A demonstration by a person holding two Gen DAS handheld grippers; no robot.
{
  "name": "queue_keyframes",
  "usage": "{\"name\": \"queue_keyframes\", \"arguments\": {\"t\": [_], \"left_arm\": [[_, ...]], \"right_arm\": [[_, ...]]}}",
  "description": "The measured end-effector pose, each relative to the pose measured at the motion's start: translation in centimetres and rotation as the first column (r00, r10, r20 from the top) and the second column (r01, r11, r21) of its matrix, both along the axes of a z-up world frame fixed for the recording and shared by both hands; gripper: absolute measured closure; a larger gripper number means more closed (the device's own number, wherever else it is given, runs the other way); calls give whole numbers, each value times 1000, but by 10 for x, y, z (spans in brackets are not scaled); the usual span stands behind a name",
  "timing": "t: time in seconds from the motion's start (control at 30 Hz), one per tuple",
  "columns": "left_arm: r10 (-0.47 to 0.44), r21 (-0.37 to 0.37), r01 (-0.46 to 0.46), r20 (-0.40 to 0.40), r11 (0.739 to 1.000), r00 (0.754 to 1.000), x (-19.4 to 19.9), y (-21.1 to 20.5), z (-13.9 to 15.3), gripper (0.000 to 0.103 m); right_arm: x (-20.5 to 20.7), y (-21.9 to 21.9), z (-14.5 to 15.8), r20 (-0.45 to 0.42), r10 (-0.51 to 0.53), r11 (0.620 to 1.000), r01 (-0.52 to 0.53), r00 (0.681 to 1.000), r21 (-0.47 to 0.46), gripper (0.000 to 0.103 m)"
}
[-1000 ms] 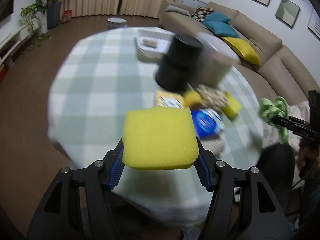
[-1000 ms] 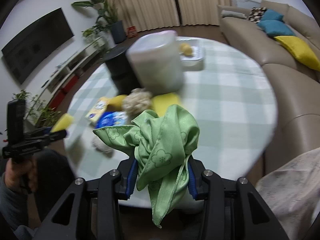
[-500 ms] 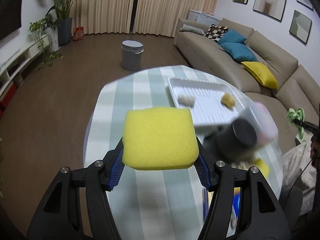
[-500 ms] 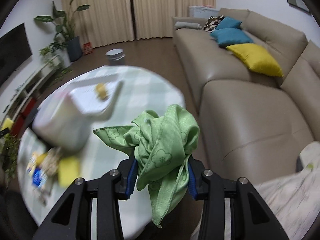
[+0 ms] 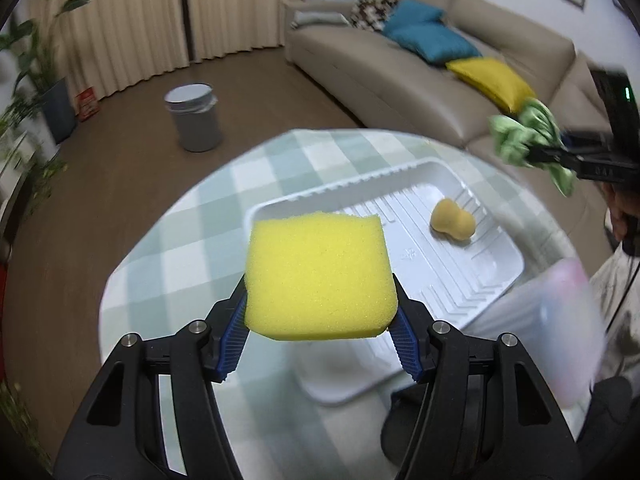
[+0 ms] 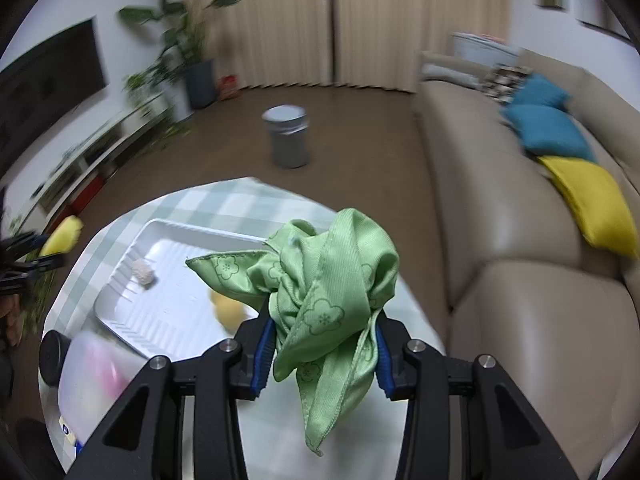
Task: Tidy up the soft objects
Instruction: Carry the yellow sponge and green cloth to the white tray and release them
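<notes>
We pinch the yellow sponge (image 5: pixel 318 276) in our left gripper (image 5: pixel 320 344) and the green cloth (image 6: pixel 328 300) in our right gripper (image 6: pixel 320 354), both above the white tray (image 5: pixel 472 276) on the checked round table (image 5: pixel 192 256); brown floor and a beige sofa (image 6: pixel 500 216) lie beyond the table's far edge

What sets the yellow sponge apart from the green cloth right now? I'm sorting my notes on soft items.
The yellow sponge is a flat, squarish foam block; the green cloth is thin fabric printed with flowers. The sponge keeps its shape between the left gripper jaws; the cloth is bunched in the right gripper, one corner hanging below. Both are clamped and held above the table near the white tray.
</notes>
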State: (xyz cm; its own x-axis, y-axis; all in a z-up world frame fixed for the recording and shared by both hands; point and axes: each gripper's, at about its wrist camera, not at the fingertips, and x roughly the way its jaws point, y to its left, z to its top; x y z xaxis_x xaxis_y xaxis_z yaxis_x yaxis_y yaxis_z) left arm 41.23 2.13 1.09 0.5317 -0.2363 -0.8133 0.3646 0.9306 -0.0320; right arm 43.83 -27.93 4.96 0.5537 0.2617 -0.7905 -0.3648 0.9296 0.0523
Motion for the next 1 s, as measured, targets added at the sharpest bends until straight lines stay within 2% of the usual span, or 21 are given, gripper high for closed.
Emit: {"name": "queue_keyframes", "arguments": {"t": [0.17, 0.3, 0.5, 0.7, 0.8, 0.87, 1.0], "left_arm": [[-40, 40, 42, -53, 998, 998, 23, -16, -26, 44], [-43, 48, 47, -77, 998, 996, 34, -18, -39, 44], [-54, 61, 60, -101, 996, 993, 38, -27, -56, 43], [-33, 62, 40, -102, 997, 994, 39, -30, -63, 41], [-28, 51, 33, -96, 998, 995, 38, -29, -61, 37], [-24, 46, 28, -84, 999, 996, 37, -28, -58, 28], [-11, 16, 12, -57, 1000, 998, 33, -22, -51, 24]], "right_arm": [[29, 66, -29, -72, 153, 985, -158, 986, -67, 59], [43, 98, -49, -118, 223, 968, -234, 968, -93, 59], [54, 116, -68, -172, 267, 950, -289, 948, -117, 59], [53, 125, -78, -178, 284, 945, -307, 942, -117, 56], [49, 127, -80, -174, 295, 938, -319, 940, -136, 53], [48, 128, -81, -174, 295, 938, -320, 939, -135, 51], [45, 124, -78, -168, 283, 943, -306, 944, -130, 38]]}}
